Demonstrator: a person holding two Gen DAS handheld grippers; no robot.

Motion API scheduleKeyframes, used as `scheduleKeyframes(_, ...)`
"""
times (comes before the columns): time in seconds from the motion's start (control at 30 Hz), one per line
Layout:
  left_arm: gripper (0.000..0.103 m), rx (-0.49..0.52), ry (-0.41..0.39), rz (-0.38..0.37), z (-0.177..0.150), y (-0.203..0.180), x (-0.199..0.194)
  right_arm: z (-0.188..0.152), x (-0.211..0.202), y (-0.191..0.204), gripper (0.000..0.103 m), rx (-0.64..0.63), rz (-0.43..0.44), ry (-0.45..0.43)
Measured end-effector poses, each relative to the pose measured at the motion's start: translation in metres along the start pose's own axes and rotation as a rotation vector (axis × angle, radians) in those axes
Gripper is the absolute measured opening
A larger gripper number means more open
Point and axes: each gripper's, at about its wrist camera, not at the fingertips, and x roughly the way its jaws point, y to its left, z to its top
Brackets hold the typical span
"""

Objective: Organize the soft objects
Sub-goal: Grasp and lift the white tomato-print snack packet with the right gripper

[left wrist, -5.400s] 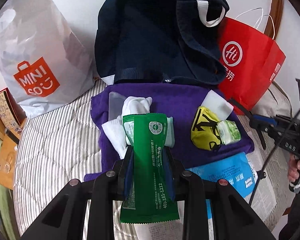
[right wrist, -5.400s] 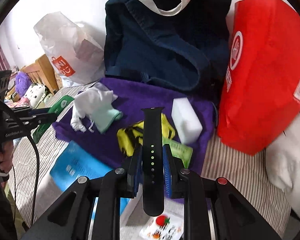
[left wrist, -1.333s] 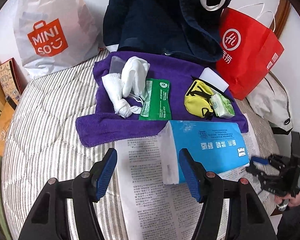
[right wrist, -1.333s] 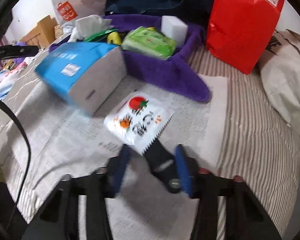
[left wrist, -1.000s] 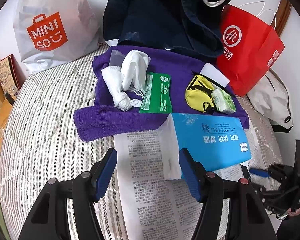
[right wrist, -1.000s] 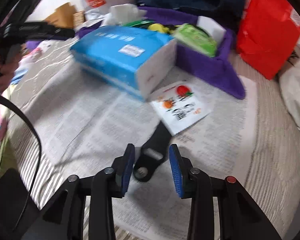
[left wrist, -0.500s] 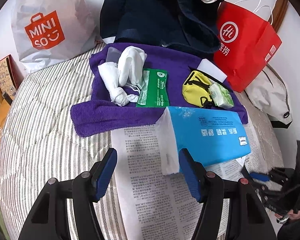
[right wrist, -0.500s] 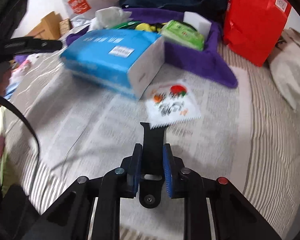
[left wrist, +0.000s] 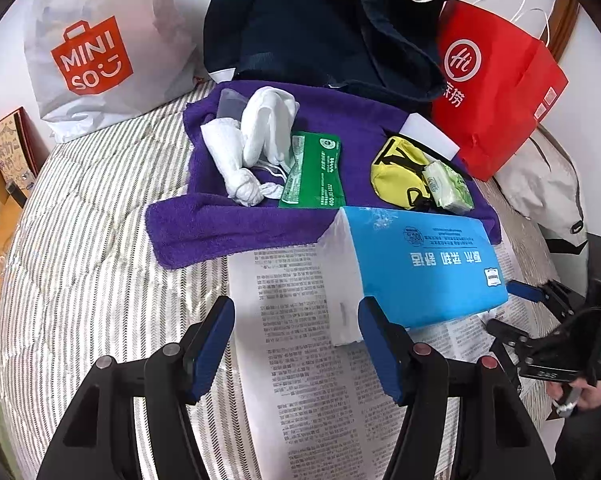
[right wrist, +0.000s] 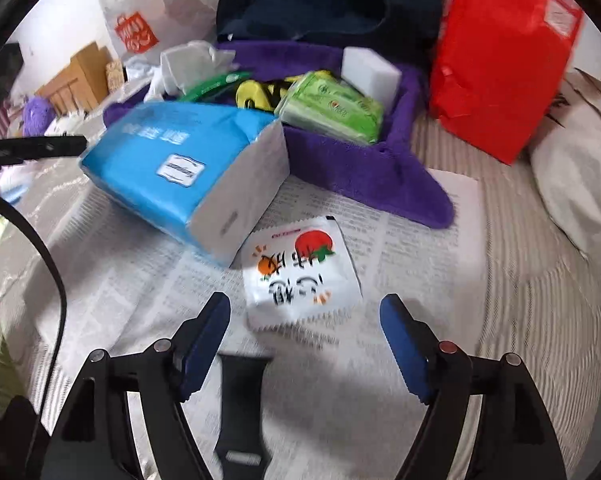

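A purple towel (left wrist: 236,228) lies on the bed and holds white socks (left wrist: 260,140), a green packet (left wrist: 314,170), a yellow pouch (left wrist: 396,174), a green tissue pack (left wrist: 448,188) and a white sponge (left wrist: 430,136). A blue tissue pack (left wrist: 420,268) lies on the newspaper (left wrist: 296,360) just ahead of my open, empty left gripper (left wrist: 296,320). My right gripper (right wrist: 304,316) is open. A black watch strap (right wrist: 240,404) lies on the paper between its arms. A white sachet (right wrist: 300,276) lies just in front of it.
A white shopping bag (left wrist: 96,52), a navy bag (left wrist: 320,20) and a red paper bag (left wrist: 496,84) stand behind the towel. A pale pillow (right wrist: 576,176) lies at the right. The striped bedding (left wrist: 80,240) spreads to the left.
My right gripper has opened and let go of the black watch strap, which now lies on the newspaper. My left gripper stays open and has barely moved.
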Motion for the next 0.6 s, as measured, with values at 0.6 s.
scheduleKeyframes(0.6, 0.062, 0.001, 0.016, 0.018, -0.006, 0.006, 0.001, -0.001, 0.005, 0.011, 0.04, -0.099, 0.063, -0.048)
